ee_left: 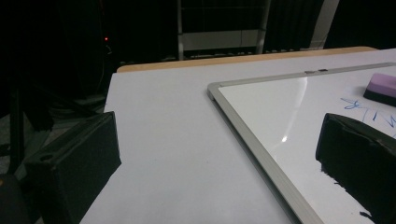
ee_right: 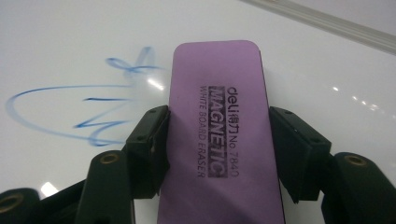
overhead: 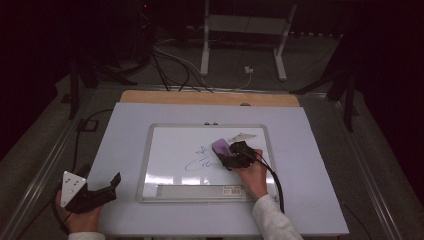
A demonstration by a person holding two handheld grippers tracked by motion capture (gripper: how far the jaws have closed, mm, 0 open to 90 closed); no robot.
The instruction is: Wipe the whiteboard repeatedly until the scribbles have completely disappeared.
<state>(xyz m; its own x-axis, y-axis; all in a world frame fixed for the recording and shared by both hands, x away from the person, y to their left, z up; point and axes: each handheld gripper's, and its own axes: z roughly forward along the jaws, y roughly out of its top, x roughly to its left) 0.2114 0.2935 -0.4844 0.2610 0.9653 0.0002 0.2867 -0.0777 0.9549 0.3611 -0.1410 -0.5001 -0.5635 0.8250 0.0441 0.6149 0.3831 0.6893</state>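
Two grippers are showing in the high view, one at each side of the table point(overhead: 125, 220). The right gripper point(overhead: 226, 154) is lying over the middle of the whiteboard point(overhead: 165, 137), and its two black jaws are clamping a purple eraser point(overhead: 221, 146) by its long sides. In the right gripper view the eraser point(ee_right: 219, 135) is running straight up between the jaws, its printed top facing the camera and its far end sticking out past the fingertips point(ee_right: 149, 135). The pads are pressing on both edges, so the jaws are standing at a narrow, eraser-wide gap. The eraser is sitting on the white surface of the board, just right of a blue scribble point(overhead: 200, 162); in the right gripper view the scribble point(ee_right: 79, 112) is lying to the left of the eraser, with its nearest strokes reaching the purple edge. The right hand point(overhead: 252, 175) is wrapping the gripper's body from the near side, with a pale sleeve point(overhead: 272, 217) trailing toward the near edge.

The left gripper point(overhead: 107, 187) is resting at the near left corner of the table, well apart from the board, pointing right. In the left gripper view its jaws are standing wide apart with bare table between them, gripping nothing. That view is also showing the board's metal frame point(ee_left: 252, 135) and, at the far right, the purple eraser point(ee_left: 383, 86).
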